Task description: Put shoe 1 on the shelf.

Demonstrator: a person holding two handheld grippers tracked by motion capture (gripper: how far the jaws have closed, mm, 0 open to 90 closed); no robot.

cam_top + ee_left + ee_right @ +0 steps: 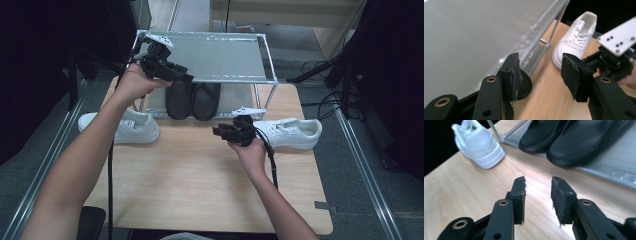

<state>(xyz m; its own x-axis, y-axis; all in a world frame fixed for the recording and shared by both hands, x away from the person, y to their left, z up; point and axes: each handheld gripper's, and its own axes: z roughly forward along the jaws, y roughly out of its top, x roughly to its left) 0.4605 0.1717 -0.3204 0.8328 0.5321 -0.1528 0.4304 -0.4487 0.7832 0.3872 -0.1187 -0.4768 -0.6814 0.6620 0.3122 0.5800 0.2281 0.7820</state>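
Black slippers (192, 100) sit paired on the rack's (250, 80) lower shelf, my jaws hang empty and apart, white sneakers (287, 132) wait at the table's (200, 190) side edges.

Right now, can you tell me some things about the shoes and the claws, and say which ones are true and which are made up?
1. The black slippers sit on the lower shelf of the rack. True.
2. The left claw is squeezing a white shoe. False: it is open, with nothing between its jaws.
3. One white sneaker lies left of the rack, the other white sneaker right. True.
4. The right claw holds a slipper. False: it is open above the bare table.
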